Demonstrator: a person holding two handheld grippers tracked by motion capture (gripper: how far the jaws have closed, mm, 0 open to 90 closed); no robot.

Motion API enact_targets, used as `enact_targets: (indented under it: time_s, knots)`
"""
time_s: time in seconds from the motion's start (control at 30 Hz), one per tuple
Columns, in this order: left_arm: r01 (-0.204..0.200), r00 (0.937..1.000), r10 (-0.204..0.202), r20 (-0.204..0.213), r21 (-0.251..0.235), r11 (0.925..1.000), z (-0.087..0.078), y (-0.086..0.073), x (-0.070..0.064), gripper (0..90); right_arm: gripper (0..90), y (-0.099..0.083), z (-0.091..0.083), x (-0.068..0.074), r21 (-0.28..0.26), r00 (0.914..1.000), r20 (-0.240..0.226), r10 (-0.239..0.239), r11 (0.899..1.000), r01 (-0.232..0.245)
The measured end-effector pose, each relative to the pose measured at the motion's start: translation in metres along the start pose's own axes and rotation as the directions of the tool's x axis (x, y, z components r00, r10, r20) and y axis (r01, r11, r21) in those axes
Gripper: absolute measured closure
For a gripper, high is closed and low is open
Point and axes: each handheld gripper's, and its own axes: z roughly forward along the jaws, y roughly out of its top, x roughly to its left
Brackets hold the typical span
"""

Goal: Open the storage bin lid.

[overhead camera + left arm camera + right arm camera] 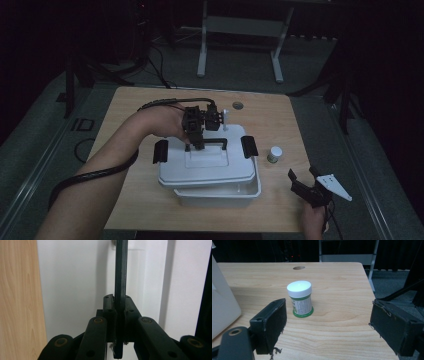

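A white storage box [220,195] stands mid-table, and its white lid [210,167] sits offset toward the back over it. The lid carries a black handle [216,142] on top. My left gripper [197,145] is shut on that handle. In the left gripper view the thin dark handle bar [121,270] runs up from between the closed jaws of the left gripper [120,302], with the white lid [75,277] behind. My right gripper [303,172] is open near the table's front right corner. In its own view the right gripper [329,315] faces a small white-capped jar [300,298], still apart from it.
The jar [274,154] stands on the wooden table [280,115] just right of the box. Black latches [160,151] [249,146] stick out at the lid's two ends. A round hole [237,105] is in the tabletop behind the box. The box wall [222,305] lies left of the right gripper.
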Motion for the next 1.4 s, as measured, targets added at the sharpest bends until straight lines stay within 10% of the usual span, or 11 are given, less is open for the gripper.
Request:
enact_targets:
  time_s: [0.83,1.23,1.4]
  knots:
    - [0.189,0.9811,-0.188,-0.044,0.014,0.9818,-0.002,-0.103,0.007,83.6,13.7,0.000,0.000,0.001,0.002,1.0000,0.001,-0.002,1.000,0.002]
    - [0.263,0.9622,-0.262,-0.073,0.000,0.9648,-0.005,-0.147,0.002,83.6,13.8,0.000,0.000,0.001,0.003,1.0000,0.004,-0.005,1.000,0.005]
    - [0.315,0.9453,-0.315,-0.084,-0.014,0.9489,-0.006,-0.174,-0.001,83.6,13.7,0.000,0.000,0.001,0.003,1.0000,0.002,-0.001,1.000,0.001]
